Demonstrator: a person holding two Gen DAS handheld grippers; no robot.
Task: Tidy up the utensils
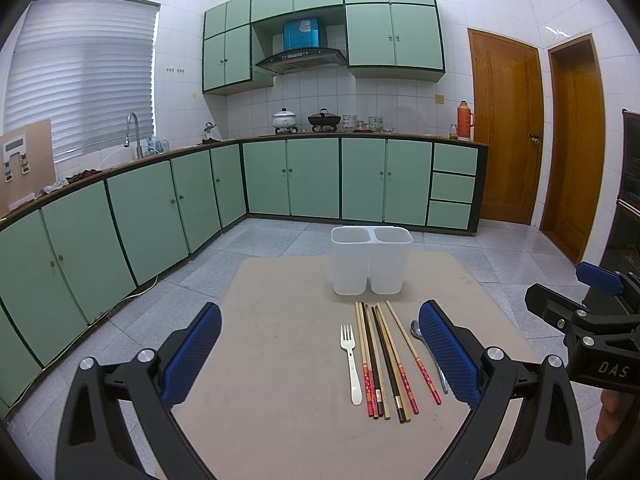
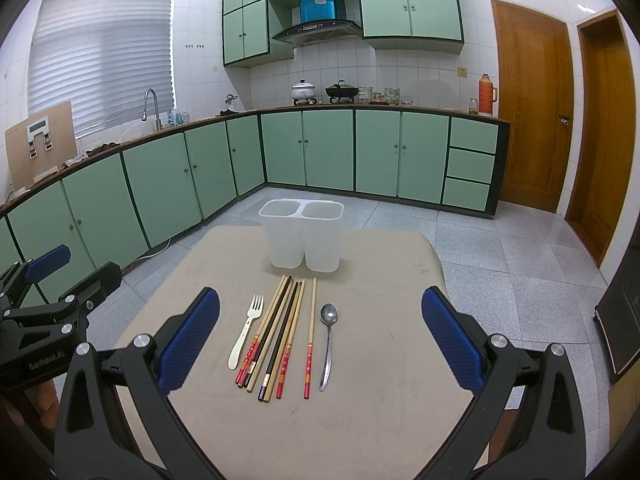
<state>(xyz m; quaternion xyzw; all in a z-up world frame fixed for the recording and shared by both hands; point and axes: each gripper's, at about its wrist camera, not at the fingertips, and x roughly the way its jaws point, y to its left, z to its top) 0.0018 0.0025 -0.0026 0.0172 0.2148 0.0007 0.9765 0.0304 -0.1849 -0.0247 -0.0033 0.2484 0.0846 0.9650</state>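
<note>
While both grippers [image 1: 320, 354] [image 2: 320, 338] gape empty, utensils [image 2: 288, 332] line the beige table [image 2: 380, 420].

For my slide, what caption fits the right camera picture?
Open right gripper above a fork, chopsticks and spoon before an empty white holder.

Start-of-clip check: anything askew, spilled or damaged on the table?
Nothing stands out. The fork, chopsticks and spoon lie in a tidy row on the table; one chopstick sits slightly apart. The two-compartment holder stands upright and looks empty. Both claws, left and right, are open.
</note>
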